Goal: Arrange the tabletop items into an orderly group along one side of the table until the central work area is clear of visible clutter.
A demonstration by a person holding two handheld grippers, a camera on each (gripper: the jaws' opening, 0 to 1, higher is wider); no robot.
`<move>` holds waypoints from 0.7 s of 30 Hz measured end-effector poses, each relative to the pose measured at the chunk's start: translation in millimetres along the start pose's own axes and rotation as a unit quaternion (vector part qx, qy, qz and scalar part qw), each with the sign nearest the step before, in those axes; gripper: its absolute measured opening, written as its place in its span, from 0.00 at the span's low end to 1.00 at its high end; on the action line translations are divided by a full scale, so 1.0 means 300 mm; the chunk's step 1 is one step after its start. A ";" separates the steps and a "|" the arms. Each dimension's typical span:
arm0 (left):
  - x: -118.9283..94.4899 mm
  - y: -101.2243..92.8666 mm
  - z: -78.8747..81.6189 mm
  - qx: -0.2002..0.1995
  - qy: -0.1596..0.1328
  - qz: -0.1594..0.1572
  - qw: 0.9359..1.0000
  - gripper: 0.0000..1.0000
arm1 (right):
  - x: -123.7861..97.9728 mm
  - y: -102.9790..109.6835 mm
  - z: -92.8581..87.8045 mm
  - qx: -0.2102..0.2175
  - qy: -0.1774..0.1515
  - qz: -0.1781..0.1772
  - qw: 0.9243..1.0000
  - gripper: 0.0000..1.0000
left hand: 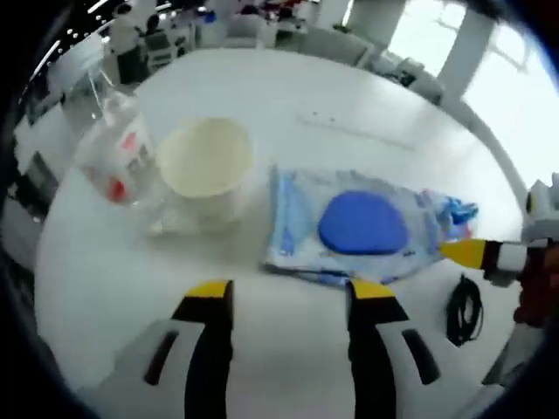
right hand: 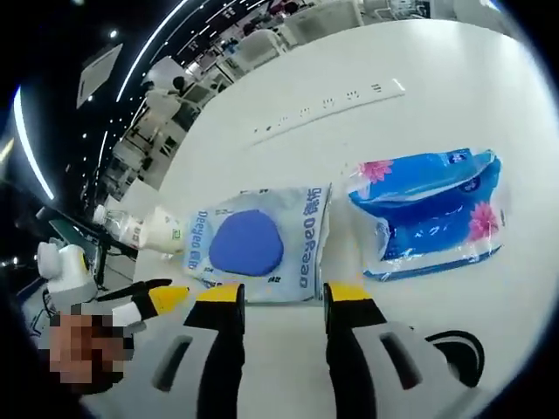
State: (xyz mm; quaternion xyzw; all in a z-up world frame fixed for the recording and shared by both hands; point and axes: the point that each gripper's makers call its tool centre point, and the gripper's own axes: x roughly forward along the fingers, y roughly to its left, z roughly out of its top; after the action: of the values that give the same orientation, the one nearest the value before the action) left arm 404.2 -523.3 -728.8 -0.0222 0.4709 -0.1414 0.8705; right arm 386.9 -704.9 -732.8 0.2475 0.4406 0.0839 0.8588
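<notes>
A flat wet-wipe pack with a round blue lid lies on the white table, just beyond my left gripper, which stands open with nothing between its jaws. To the pack's left stand a cream paper cup and a clear plastic bottle with red print. My right gripper is open too, just short of the same wipe pack. A blue tissue pack with pink flowers lies to the right of it. The cup and bottle sit at the far left.
A yellow fingertip of the right gripper reaches in from the right, near a black cable. The left gripper shows at lower left. A white power strip lies farther across the table. Chairs and desks stand beyond the table's edge.
</notes>
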 end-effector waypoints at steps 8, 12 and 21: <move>-0.053 0.042 -0.042 -0.024 -0.001 -0.009 1.000 0.51 | -0.017 -0.006 -0.027 0.005 0.004 -0.008 1.000 0.38; -0.073 0.070 -0.076 -0.036 -0.001 -0.006 0.999 0.51 | -0.013 -0.001 -0.051 0.007 0.010 -0.007 1.000 0.37; -0.096 0.107 -0.098 -0.037 -0.005 -0.008 0.999 0.53 | -0.012 -0.013 -0.085 0.019 0.017 -0.009 1.000 0.37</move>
State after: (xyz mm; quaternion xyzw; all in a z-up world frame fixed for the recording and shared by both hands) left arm 372.3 -482.0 -727.3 -0.0587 0.4710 -0.1311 0.8704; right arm 364.1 -700.5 -744.8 0.2586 0.4589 0.0715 0.8470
